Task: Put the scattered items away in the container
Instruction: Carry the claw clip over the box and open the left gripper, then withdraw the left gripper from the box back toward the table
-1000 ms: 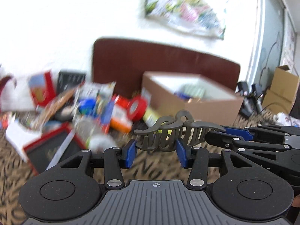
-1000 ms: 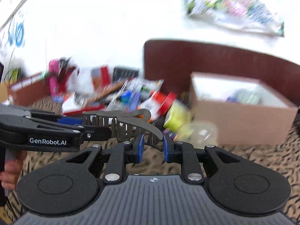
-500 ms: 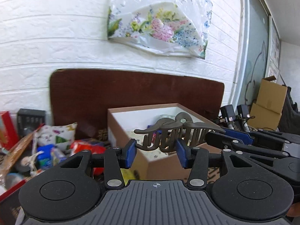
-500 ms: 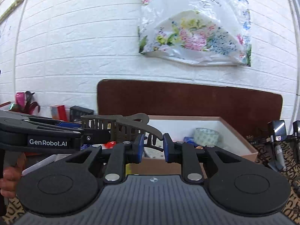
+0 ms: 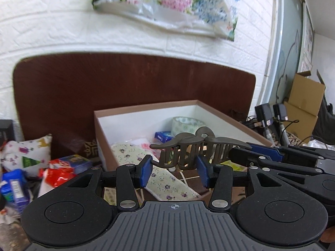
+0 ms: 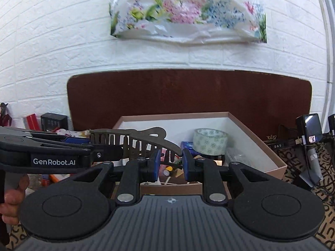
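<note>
We see both tongs gripping one brown hair claw [image 5: 196,149] between them, up in the air over the near part of the open cardboard box [image 5: 146,109]. The left tongs [image 5: 173,170] stand about half open, their blue pads [image 5: 146,170] pressed on the teeth of the claw's left half, so the claw bridges the gap. The right tongs [image 6: 171,162] are narrower, their pads [image 6: 156,163] closed on the lower teeth at the claw's other end; seen from the right wrist, the claw [image 6: 134,141] runs off to the left, where the left tongs' black arm comes in level across the frame, and a hand [image 6: 12,200] on its handle shows at the lower left edge. Ahead of and below both tongs the box already holds a roll of patterned tape [image 6: 209,141] against its far wall, a small blue pack [image 5: 164,136] just left of the roll, and a flowered cloth strip [image 5: 146,167] that slopes down toward the left tongs. To the left of the left tongs, outside the box, lie a printed pillow [image 5: 27,154], a red wrapper [image 5: 56,175] and a blue packet [image 5: 14,186], all loosely heaped. Beyond the box stands a dark brown board [image 6: 188,96] against a white brick wall, with a flowered plastic bag [image 6: 188,12] hanging above it. Off to the right of the right tongs a phone on a stand [image 6: 312,130] rises over tangled cables.
</note>
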Demonstrator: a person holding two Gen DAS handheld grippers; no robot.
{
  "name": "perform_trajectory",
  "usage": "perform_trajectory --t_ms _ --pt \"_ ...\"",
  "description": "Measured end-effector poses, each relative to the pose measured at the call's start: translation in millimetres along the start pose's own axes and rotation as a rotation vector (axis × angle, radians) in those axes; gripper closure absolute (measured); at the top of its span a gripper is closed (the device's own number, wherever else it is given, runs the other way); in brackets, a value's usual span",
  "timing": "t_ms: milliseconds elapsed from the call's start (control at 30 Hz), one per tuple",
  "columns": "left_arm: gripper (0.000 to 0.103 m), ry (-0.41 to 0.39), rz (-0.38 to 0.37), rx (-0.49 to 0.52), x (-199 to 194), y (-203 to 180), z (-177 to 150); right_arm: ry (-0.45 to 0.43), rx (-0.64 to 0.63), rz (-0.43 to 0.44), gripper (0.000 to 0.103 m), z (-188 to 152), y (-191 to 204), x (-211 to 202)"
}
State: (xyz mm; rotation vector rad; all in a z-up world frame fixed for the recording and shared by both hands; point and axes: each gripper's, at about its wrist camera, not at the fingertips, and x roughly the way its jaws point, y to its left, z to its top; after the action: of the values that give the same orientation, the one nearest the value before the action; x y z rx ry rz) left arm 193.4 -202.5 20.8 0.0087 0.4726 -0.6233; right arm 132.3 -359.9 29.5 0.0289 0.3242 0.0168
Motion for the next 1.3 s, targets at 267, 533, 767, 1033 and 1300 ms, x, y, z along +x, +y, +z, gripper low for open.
perform_trajectory --t_ms 267,533,767,1033,1300 --pt "0.055 0.036 -0.017 -0.009 32.8 1.6 -2.8 0.046 0.013 -0.026 0.077 -7.0 -16.5 29.1" --pt "0.010 0.015 0.048 -0.009 24.8 -3.4 -1.1 0.068 -0.011 -0.068 0.056 -7.9 -17.9 34.6" --pt "0.000 -0.036 -0.010 -0.030 0.3 -1.4 -2.1 0.003 0.112 -0.084 0.012 -8.9 -35.5 15.8" --pt "0.000 -0.001 -0.015 -0.090 -16.3 4.8 -16.3 -0.004 0.107 -0.091 0.002 -12.8 -27.9 0.1" --pt "0.000 -0.004 -0.014 -0.113 -41.1 4.8 -18.7 -0.017 0.102 -0.077 0.001 -8.5 -17.4 -18.2"
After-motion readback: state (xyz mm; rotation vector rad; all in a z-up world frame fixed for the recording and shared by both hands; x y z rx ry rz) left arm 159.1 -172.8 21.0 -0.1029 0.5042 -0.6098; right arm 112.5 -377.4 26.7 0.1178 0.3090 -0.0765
